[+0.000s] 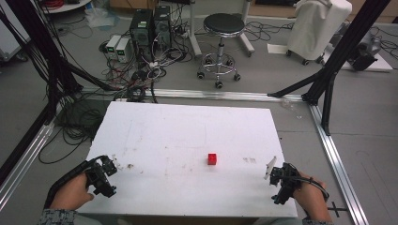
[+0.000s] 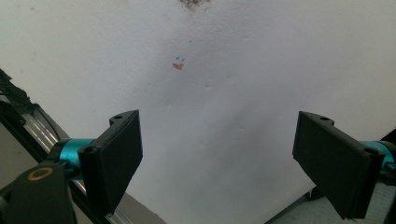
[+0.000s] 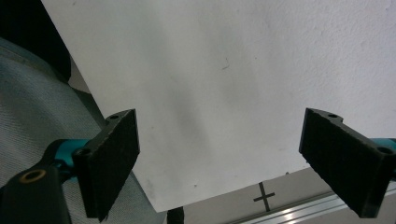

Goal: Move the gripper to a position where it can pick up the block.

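Note:
A small red block (image 1: pixel 212 159) sits on the white table (image 1: pixel 187 136), right of centre and toward the near side. My left gripper (image 1: pixel 107 176) rests over the table's near left corner, well left of the block. In the left gripper view its jaws stand wide apart, the left gripper (image 2: pixel 217 158) open over bare white tabletop (image 2: pixel 224 93). My right gripper (image 1: pixel 278 183) hovers at the near right corner, right of the block. In the right gripper view the right gripper (image 3: pixel 219 158) is open too, with nothing between its jaws.
Beyond the table's far edge stand a black stool (image 1: pixel 222 33), computer towers (image 1: pixel 150 28) and tangled cables (image 1: pixel 141 75). Black frame posts (image 1: pixel 342 51) and aluminium rails (image 1: pixel 335 159) flank the table. A black cross mark (image 3: pixel 264 196) lies on the floor by the right corner.

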Demonstrator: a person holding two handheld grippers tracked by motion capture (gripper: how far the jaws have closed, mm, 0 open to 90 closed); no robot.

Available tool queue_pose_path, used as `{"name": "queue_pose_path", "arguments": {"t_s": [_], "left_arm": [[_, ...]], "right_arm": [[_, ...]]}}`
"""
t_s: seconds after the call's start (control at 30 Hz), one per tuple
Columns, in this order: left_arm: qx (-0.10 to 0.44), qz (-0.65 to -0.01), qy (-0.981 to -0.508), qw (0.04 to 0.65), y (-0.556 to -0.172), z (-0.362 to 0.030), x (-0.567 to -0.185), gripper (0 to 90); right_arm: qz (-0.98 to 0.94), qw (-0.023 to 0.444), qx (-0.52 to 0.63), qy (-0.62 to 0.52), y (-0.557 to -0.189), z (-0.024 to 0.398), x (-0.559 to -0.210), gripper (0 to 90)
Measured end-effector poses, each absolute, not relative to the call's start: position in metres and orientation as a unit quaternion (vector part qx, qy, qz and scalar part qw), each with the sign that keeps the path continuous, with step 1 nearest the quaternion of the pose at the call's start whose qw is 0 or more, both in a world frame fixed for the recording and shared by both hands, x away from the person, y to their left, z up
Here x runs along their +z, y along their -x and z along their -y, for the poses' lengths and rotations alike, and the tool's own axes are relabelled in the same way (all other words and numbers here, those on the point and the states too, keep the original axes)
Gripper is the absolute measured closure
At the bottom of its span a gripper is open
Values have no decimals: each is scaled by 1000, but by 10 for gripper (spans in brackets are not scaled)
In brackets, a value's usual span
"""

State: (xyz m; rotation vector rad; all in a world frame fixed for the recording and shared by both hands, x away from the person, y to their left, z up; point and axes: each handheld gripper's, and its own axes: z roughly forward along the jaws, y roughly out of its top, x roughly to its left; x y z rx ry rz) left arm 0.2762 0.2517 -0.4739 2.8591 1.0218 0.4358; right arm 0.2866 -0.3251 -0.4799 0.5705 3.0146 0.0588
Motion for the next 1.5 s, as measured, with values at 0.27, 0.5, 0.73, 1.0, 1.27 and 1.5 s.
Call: {"name": "queue_pose_path", "arguments": {"t_s": [0.27, 0.5, 0.73, 1.0, 1.27, 1.5], "left_arm": [[157, -340, -926, 37, -280, -251, -471, 190], [171, -334, -926, 37, -279, -252, -469, 194], [174, -333, -926, 43, -277, -253, -466, 194], [173, -324, -929, 41, -277, -252, -466, 195], [172, -321, -930, 42, -278, -251, -466, 195], [173, -318, -931, 44, -278, -251, -466, 199]], "right_arm": [[-981, 42, 21, -189, -288, 325, -480, 116], [-980, 37, 20, -195, -291, 327, -486, 116], [-981, 38, 21, -190, -298, 326, -487, 116], [-982, 40, 32, -183, -317, 317, -466, 116], [-985, 40, 23, -166, -342, 302, -442, 116], [-988, 52, 16, -143, -363, 278, -417, 116]]}}
